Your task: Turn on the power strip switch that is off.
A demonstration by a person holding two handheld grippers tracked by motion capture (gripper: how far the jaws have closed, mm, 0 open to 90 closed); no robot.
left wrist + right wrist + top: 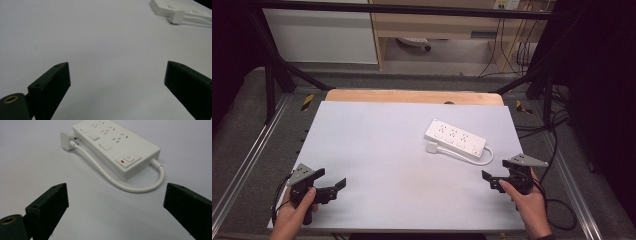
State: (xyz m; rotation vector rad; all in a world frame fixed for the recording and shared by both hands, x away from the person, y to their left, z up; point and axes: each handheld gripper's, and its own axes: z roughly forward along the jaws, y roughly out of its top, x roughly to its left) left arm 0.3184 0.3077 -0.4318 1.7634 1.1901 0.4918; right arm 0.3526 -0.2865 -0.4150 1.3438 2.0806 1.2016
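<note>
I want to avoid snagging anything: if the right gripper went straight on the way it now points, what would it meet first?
Probably the white cable looping in front of the power strip, then the strip's switch end. The right gripper is open, with bare table between its jaws; depth is uncertain.

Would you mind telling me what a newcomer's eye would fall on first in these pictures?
The white power strip stands out, lying on the far right part of the pale table with its cable looped back and its plug beside it. Near the front corners, the left gripper and right gripper sit in a person's hands, jaws open and holding nothing.
</note>
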